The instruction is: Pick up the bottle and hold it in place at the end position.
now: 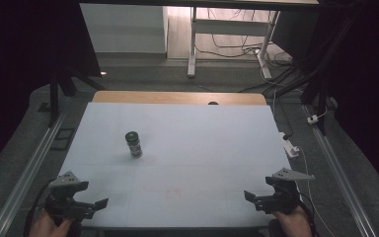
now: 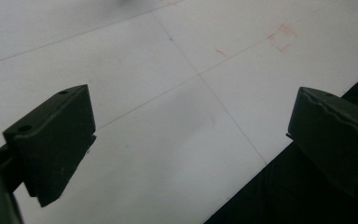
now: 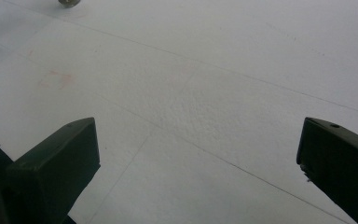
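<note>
A small jar (image 1: 133, 143) with a dark lid stands upright left of the tabletop (image 1: 202, 148) centre, nearer the left edge. It looks light, rigid, perhaps slippery; its sides below the lid seem best to grip. Left tongs (image 1: 86, 206) and right tongs (image 1: 259, 199) wait at the near corners, jaws apart, empty.

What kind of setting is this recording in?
Likely a lab or workshop recording station: a white-topped table with one small dark jar, loose cables on the floor, and metal desk legs behind.
</note>
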`<state>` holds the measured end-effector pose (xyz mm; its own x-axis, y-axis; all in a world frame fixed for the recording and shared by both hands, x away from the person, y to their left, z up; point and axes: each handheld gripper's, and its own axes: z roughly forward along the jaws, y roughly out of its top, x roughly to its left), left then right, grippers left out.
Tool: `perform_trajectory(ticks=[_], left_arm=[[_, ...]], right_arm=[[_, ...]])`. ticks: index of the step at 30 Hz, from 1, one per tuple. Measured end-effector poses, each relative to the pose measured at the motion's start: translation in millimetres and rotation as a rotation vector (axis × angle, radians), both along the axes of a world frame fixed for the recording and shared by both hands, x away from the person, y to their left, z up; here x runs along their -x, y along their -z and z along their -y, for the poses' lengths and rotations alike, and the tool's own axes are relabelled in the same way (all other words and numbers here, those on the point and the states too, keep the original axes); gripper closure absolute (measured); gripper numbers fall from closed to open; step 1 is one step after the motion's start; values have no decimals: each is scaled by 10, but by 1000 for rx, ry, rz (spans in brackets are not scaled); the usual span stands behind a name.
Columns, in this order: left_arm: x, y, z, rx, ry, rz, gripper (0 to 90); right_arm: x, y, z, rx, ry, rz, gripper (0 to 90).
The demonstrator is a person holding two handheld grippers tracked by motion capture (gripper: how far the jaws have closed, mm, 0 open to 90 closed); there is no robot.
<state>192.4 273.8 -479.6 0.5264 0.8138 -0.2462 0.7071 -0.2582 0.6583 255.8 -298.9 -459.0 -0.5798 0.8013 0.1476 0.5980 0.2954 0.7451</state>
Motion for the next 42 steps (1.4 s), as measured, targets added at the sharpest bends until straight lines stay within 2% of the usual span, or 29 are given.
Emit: perform_trajectory(ticks=[9,14,21,26,31,36,39,42], left_arm=[[-55,-7,40,-1,5,46,23],[-109,-5,84,-2,28,84,18],[-210,21,120,-2,46,110,23],[-269,42,119,-1,36,120,25],[-310,61,139,-26,28,149,14],[-376,91,169,-8,24,148,3],[-409,99,190,-40,14,173,2],[-459,96,193,-31,8,162,2]], right_arm=[[0,1,-3,2,-1,-2,0],[-4,4,-5,4,-7,-4,0],[-8,6,-11,7,-14,-12,0],[-13,8,-13,8,-17,-14,0],[-15,10,-15,10,-17,-15,0],[-19,12,-20,12,-19,-23,0],[-20,12,-21,13,-19,-25,0],[-21,12,-21,14,-19,-26,0]])
